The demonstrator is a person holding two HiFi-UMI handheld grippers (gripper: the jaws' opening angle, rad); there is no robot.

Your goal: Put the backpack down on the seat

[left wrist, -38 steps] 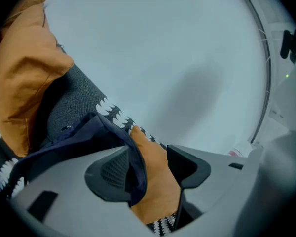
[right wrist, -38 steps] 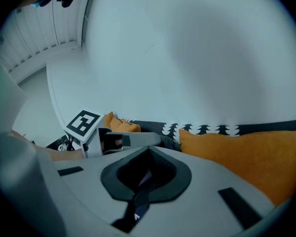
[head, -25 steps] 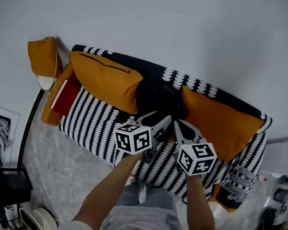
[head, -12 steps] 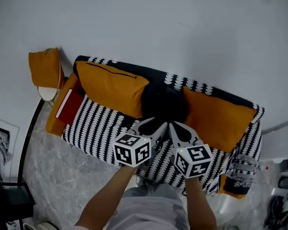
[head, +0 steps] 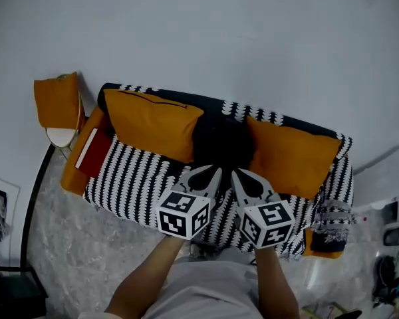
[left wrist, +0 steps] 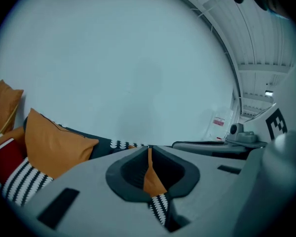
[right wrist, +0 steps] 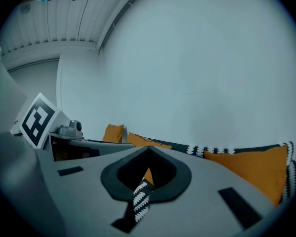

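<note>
The black backpack (head: 223, 141) rests on the black-and-white patterned sofa (head: 133, 178), leaning against the backrest between two orange cushions. My left gripper (head: 213, 170) is just in front of it and apart from it. Its jaws are closing and stand almost together with nothing between them. My right gripper (head: 236, 173) sits beside it, shut and empty. In the left gripper view my left gripper (left wrist: 149, 149) points over the sofa towards the wall, and in the right gripper view my right gripper (right wrist: 148, 151) does too. The backpack does not show in either gripper view.
A large orange cushion (head: 153, 121) lies left of the backpack and another (head: 286, 155) lies right of it. A red flat item (head: 93, 153) is on the sofa's left end. An orange bag (head: 53, 102) sits on a round stand beside the sofa. The floor (head: 66, 244) is grey.
Both grippers have drawn back from the backpack, which stays on the seat. The left gripper's jaws, spread wide a second ago, have come together.
</note>
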